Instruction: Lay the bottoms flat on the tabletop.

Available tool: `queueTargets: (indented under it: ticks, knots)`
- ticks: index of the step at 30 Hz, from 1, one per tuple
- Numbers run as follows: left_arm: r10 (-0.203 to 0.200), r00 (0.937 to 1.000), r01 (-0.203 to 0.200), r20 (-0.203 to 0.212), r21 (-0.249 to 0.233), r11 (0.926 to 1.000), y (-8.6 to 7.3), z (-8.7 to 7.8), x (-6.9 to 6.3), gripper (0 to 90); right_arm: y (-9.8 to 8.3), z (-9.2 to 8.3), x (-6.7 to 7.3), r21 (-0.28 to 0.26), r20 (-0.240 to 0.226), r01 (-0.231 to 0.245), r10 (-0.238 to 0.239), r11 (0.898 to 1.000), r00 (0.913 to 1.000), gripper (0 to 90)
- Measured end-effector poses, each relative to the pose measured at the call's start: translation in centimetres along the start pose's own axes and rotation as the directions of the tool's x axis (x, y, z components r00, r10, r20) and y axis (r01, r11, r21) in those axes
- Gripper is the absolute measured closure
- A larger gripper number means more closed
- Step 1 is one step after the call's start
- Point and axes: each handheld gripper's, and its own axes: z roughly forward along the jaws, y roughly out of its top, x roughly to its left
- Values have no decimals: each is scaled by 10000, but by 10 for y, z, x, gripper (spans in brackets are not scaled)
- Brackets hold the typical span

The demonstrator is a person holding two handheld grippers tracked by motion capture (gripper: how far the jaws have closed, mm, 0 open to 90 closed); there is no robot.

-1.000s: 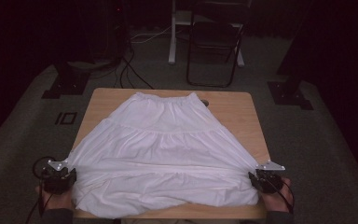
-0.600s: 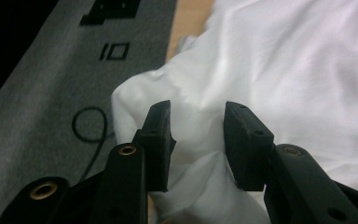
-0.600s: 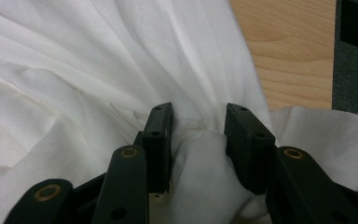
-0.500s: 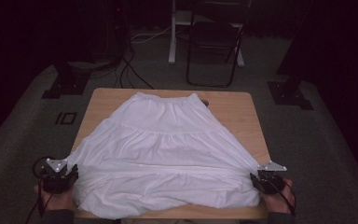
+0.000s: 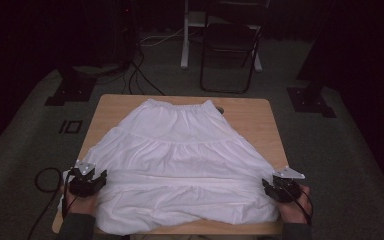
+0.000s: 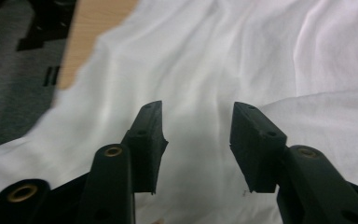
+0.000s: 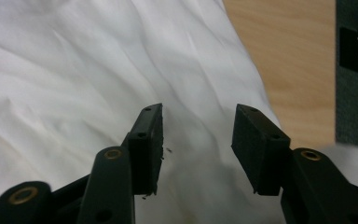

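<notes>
Wooden bench: carries the whole work, with bare wood showing at the far corners.

White skirt: spread flat over most of the bench, elastic waistband at the far edge, hem folded up toward the near edge. Judged light, soft and limp; it will sag and wrinkle if lifted at one point. Best taken at the side edges or hem corners, both sides together.

Left gripper: at the skirt's near left edge, jaws spread and just opened wider, nothing pinched.

Right gripper: at the near right edge, jaws likewise spread and just opened, cloth lying beneath, not pressed.
</notes>
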Motion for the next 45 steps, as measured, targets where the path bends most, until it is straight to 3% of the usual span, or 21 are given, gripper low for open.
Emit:
queueTargets:
  ticks: [4, 9, 14, 16, 21, 24, 26, 27, 30, 32, 33, 34, 35, 37, 40, 41, 42, 45]
  knots:
    - [-64, 9998, 59, 212, 222, 9997, -2, 16, -1, 515, 9, 20, 4, 424, -50, 207, -205, 9989, 9998, 477]
    - [-141, 9992, 132, 365, 257, 9996, -5, 22, 0, 499, 8, 34, 5, 638, -165, 30, -20, 9980, 9999, 450]
    - [-390, 9977, 382, 560, 159, 9991, -7, 23, 4, 476, 6, 39, 6, 667, -181, -110, 123, 9977, 9998, 432]
    - [-641, 9946, 632, 821, 130, 9979, -7, 25, 7, 459, 8, 38, 6, 633, -120, -119, 126, 9979, 9998, 425]
    - [-475, 9952, 467, 861, 117, 9988, 0, 25, 4, 454, 22, 34, 11, 192, -311, -19, 25, 9998, 9995, 397]
    - [-416, 9945, 416, 964, 17, 9991, 5, 29, 0, 437, 30, 41, 15, 152, -391, 55, -49, 9999, 9992, 378]
    - [-436, 9942, 433, 984, 53, 9990, 7, 31, -1, 427, 32, 50, 16, 416, -452, -16, 35, 9991, 9990, 370]
    - [-495, 9935, 466, 1027, 305, 9984, 7, 37, -2, 424, 32, 55, 17, 610, -468, -58, 86, 9981, 9989, 370]
    - [-324, 9951, 308, 932, 195, 9993, 7, 38, -5, 407, 28, 62, 16, 836, -680, -259, 316, 9962, 9972, 419]
    - [-267, 9947, 247, 993, 209, 9995, 7, 37, -4, 459, 27, 62, 12, 856, -1154, -522, 620, 9950, 9914, 511]
    - [-267, 9947, 247, 993, 209, 9995, 7, 37, -4, 537, 27, 62, 12, 856, -1154, -522, 620, 9950, 9914, 511]
    - [-321, 9948, 298, 968, 250, 9992, 7, 35, -4, 537, 26, 61, 11, 854, -1271, -540, 646, 9949, 9898, 568]
    - [-323, 9933, 302, 1106, 213, 9993, 5, 34, -4, 696, 26, 59, 10, 896, -1360, -523, 643, 9946, 9886, 672]
    - [-321, 9893, 306, 1423, 131, 9994, 2, 32, -5, 838, 24, 58, 8, 884, -1405, -583, 704, 9944, 9876, 758]
    - [-429, 9849, 412, 1678, 137, 9991, 0, 30, -5, 876, 20, 56, 7, 816, -1435, -550, 664, 9951, 9874, 810]
    - [-529, 9805, 512, 1891, 138, 9986, -3, 28, -3, 877, 16, 53, 4, 759, -1555, -624, 736, 9952, 9851, 838]
    - [-529, 9805, 512, 1891, 138, 9986, -3, 28, -3, 878, 13, 51, 3, 703, -1629, -706, 813, 9950, 9833, 844]
    - [-717, 9728, 708, 2203, 123, 9974, -11, 21, -2, 880, 5, 46, -2, 624, -1781, -940, 1037, 9936, 9785, 853]
